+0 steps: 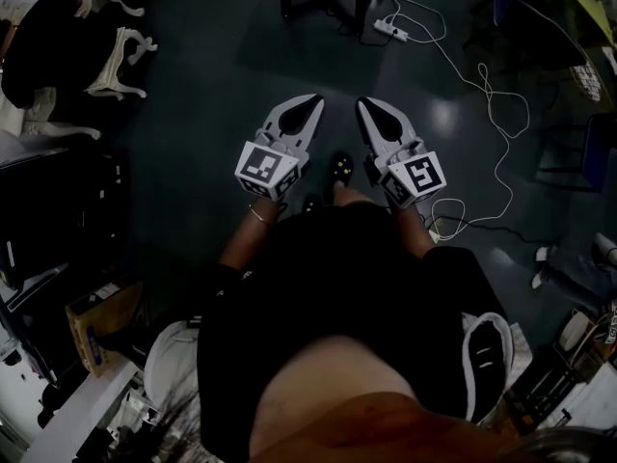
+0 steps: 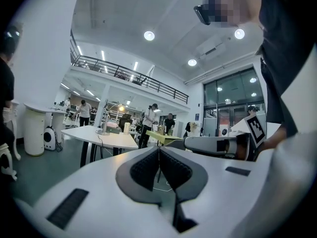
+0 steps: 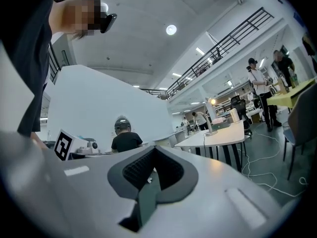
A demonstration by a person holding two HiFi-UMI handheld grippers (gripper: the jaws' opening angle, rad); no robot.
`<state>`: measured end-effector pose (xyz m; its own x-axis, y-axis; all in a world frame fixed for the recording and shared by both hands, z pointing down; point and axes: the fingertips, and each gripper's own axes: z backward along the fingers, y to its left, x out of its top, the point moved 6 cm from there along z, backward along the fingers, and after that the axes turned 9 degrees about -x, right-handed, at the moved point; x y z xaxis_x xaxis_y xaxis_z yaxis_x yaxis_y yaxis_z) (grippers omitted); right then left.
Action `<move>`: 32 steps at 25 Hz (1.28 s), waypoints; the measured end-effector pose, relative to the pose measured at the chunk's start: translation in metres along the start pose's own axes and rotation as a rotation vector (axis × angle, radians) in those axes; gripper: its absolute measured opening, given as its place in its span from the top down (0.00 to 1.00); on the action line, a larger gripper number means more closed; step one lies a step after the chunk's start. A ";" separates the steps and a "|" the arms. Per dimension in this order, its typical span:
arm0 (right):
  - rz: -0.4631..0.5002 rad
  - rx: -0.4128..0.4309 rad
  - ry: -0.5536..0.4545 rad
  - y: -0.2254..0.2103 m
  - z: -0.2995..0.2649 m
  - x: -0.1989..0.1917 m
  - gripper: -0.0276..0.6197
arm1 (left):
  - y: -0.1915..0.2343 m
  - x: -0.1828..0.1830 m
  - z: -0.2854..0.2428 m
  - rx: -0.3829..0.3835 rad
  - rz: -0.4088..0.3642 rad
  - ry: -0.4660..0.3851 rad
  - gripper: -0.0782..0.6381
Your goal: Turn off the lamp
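Lamp (image 2: 105,125): glowing on white table (image 2: 116,140), standing well beyond the fingertips of both grippers. Holding left gripper (image 1: 313,100) and right gripper (image 1: 364,103) side by side, pointing level, both pairs of fingers pressing fully together, gripping nothing.

A dark, glossy blue-grey floor (image 1: 212,85) is seen beneath both grippers. Ahead of the right gripper (image 1: 366,104), a white plastic power strip (image 1: 390,30) is laid on this floor. A thin white cable (image 1: 496,114) is run from it in loose loops down that gripper's right side.

In the left gripper view, a white rectangular table on dark legs (image 2: 114,139) is stood on the floor ahead and to the left of the left gripper (image 2: 159,150). A slim grey desk lamp (image 2: 104,124) and a white cylindrical container (image 2: 127,127) are set on it. A yellow-green table (image 2: 161,136) is placed beyond, almost straight ahead.
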<state>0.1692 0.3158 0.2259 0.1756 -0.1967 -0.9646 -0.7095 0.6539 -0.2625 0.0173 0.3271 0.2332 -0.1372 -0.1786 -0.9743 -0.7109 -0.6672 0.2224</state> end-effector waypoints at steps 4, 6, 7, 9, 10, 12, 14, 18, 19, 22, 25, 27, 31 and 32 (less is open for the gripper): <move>0.006 0.011 -0.003 -0.019 -0.021 0.005 0.96 | 0.018 0.006 -0.016 0.009 -0.015 -0.001 0.88; 0.005 0.017 -0.004 -0.027 -0.030 0.008 0.96 | 0.026 0.008 -0.024 0.020 -0.014 0.002 0.88; 0.006 0.020 -0.004 -0.031 -0.034 0.010 0.96 | 0.030 0.009 -0.029 0.023 -0.014 0.002 0.88; 0.010 0.024 -0.004 -0.039 -0.041 0.012 0.96 | 0.036 0.011 -0.039 0.025 -0.014 -0.002 0.88; 0.011 0.024 -0.001 -0.043 -0.044 0.012 0.96 | 0.039 0.012 -0.044 0.024 -0.012 -0.005 0.88; 0.009 0.021 0.007 -0.051 -0.049 0.013 0.96 | 0.043 0.014 -0.055 0.021 -0.007 -0.005 0.88; 0.017 0.023 0.008 -0.060 -0.054 0.014 0.96 | 0.048 0.015 -0.064 0.028 0.000 0.006 0.88; 0.013 0.019 -0.001 -0.082 -0.062 0.018 0.96 | 0.056 0.014 -0.085 0.025 -0.010 -0.002 0.88; 0.016 0.018 -0.001 -0.088 -0.065 0.019 0.96 | 0.059 0.014 -0.090 0.029 -0.011 -0.001 0.88; 0.015 0.024 -0.003 -0.099 -0.073 0.022 0.96 | 0.065 0.017 -0.100 0.036 -0.017 -0.008 0.88; 0.019 0.036 -0.009 -0.104 -0.083 0.027 0.96 | 0.069 0.027 -0.106 0.053 -0.043 -0.001 0.88; 0.024 0.043 -0.006 -0.106 -0.086 0.027 0.96 | 0.071 0.032 -0.106 0.068 -0.054 0.001 0.88; 0.012 0.049 0.000 -0.106 -0.094 0.026 0.96 | 0.086 0.034 -0.103 0.101 -0.032 -0.010 0.88; 0.008 0.044 0.002 -0.106 -0.096 0.026 0.96 | 0.089 0.033 -0.102 0.107 -0.023 -0.009 0.88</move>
<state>0.1833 0.1717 0.2310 0.1689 -0.1930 -0.9666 -0.6801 0.6869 -0.2560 0.0196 0.1879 0.2240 -0.1260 -0.1570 -0.9795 -0.7833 -0.5901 0.1954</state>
